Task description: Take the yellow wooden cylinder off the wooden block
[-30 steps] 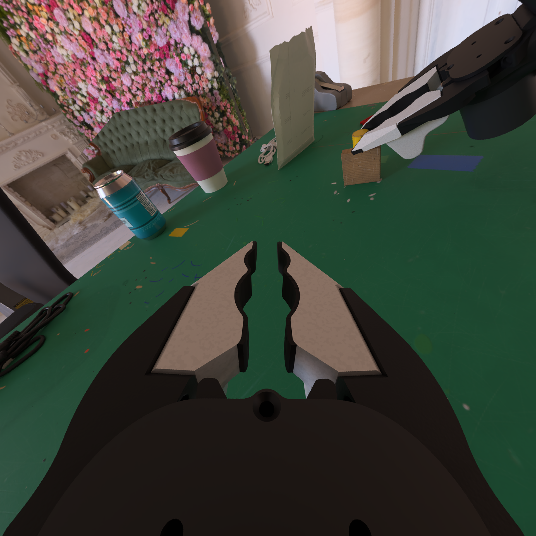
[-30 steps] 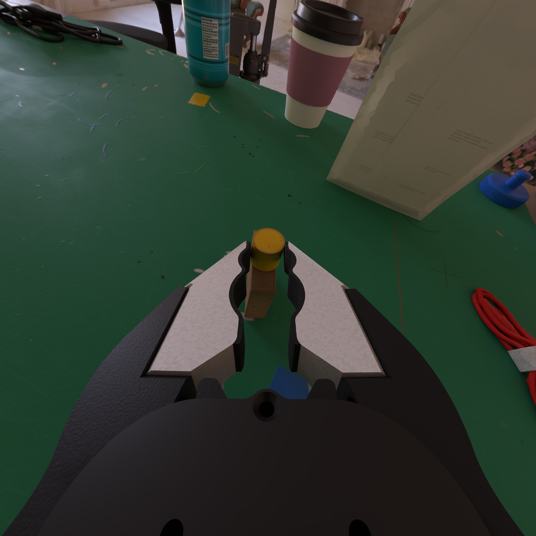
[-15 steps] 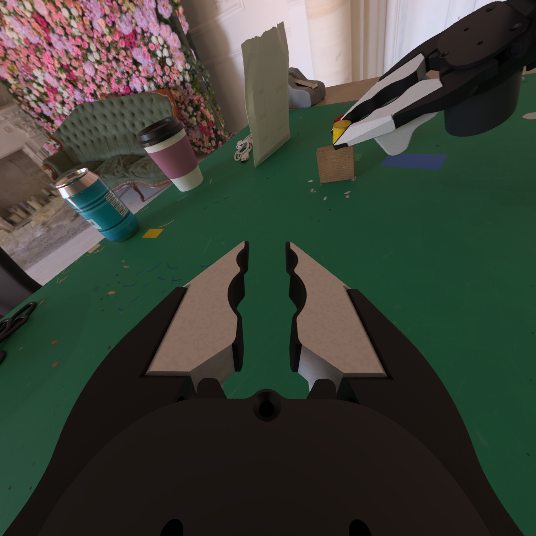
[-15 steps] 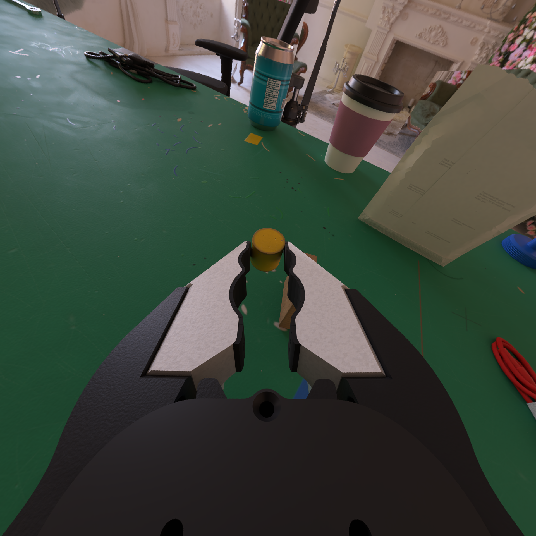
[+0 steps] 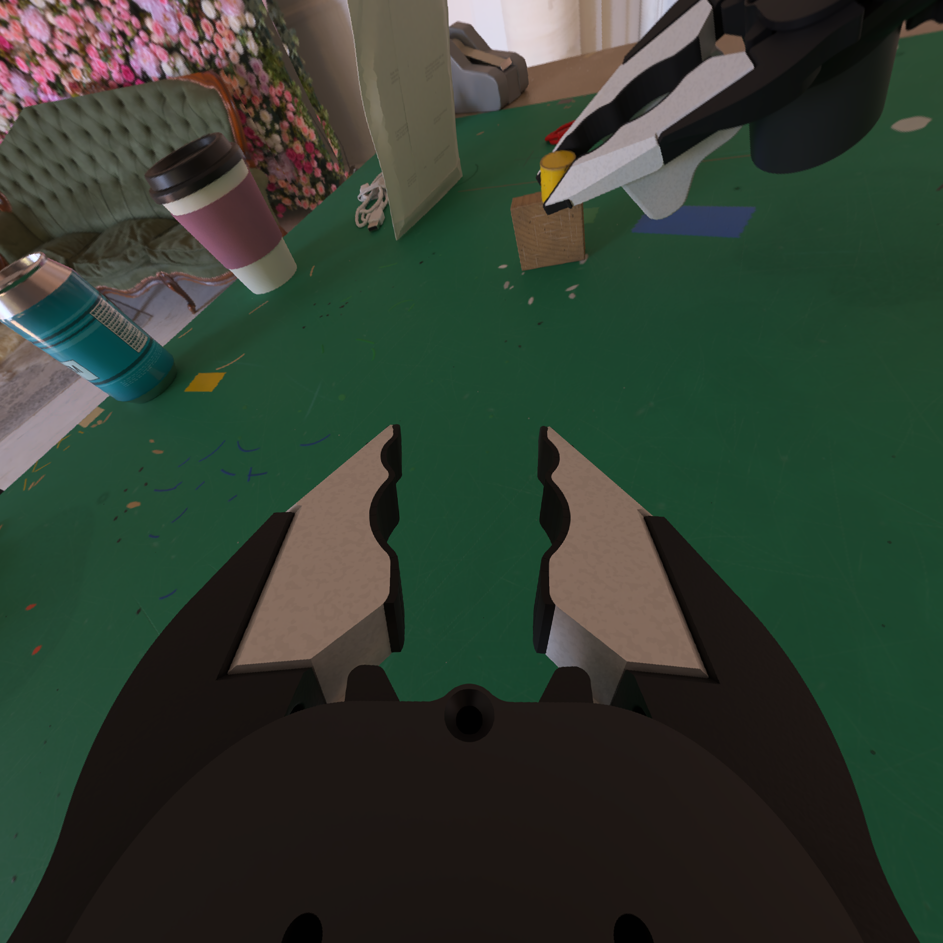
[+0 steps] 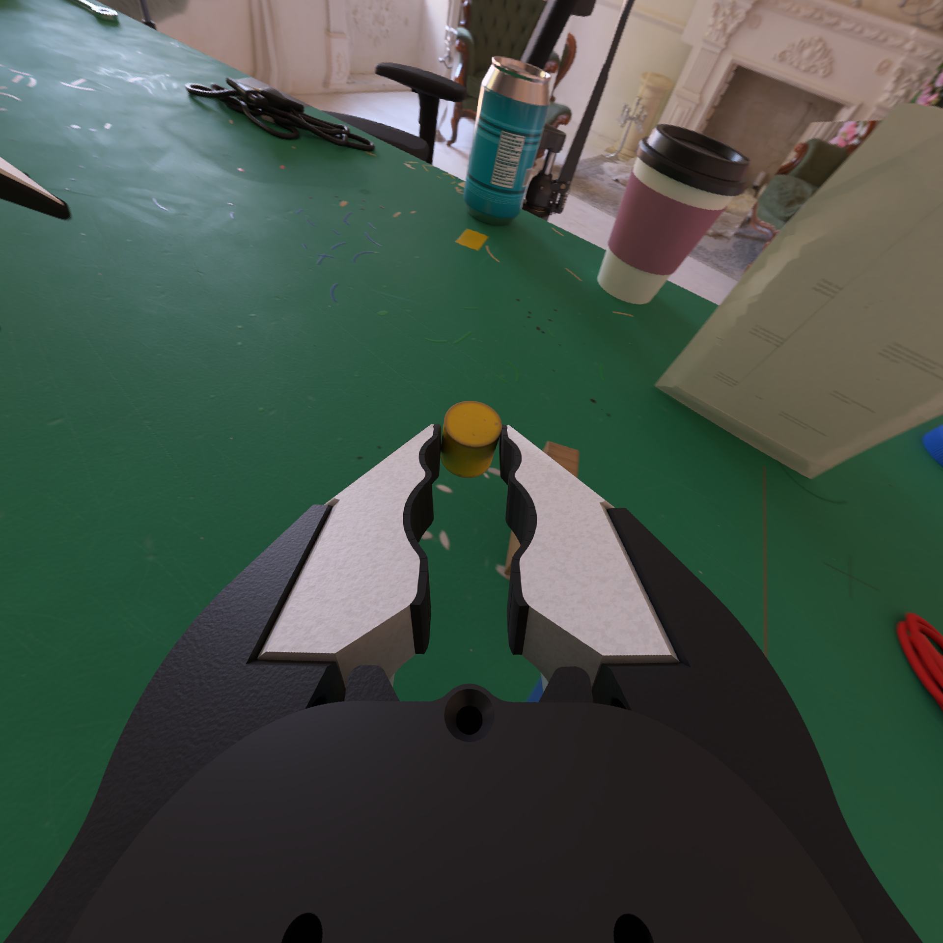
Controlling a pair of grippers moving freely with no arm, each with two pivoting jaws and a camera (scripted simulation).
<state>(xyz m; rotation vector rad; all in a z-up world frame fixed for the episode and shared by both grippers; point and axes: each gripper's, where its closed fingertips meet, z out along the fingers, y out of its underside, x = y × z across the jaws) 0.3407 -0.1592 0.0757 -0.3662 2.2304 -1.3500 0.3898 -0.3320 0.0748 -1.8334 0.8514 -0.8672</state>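
Note:
My right gripper [image 6: 469, 439] is shut on the yellow wooden cylinder [image 6: 470, 439] at its fingertips and holds it in the air. In the left wrist view the cylinder [image 5: 553, 171] sits just above the top of the wooden block [image 5: 548, 237], held by the right gripper [image 5: 553, 178]. In the right wrist view only a strip of the block [image 6: 560, 454] shows behind the right finger. My left gripper [image 5: 469, 439] is open and empty over the green table [image 5: 663, 408], well short of the block.
A pink paper cup with a black lid [image 5: 219, 214], a teal can [image 5: 87, 331], an upright pale paper bag [image 5: 408, 117] and a white cable [image 5: 372, 209] stand left of the block. A red cord [image 6: 923, 658] and black rings [image 6: 280, 117] lie on the table.
My right gripper has lifted the yellow cylinder off the block and drawn it left of the block. My left gripper has opened wider and come closer to the block.

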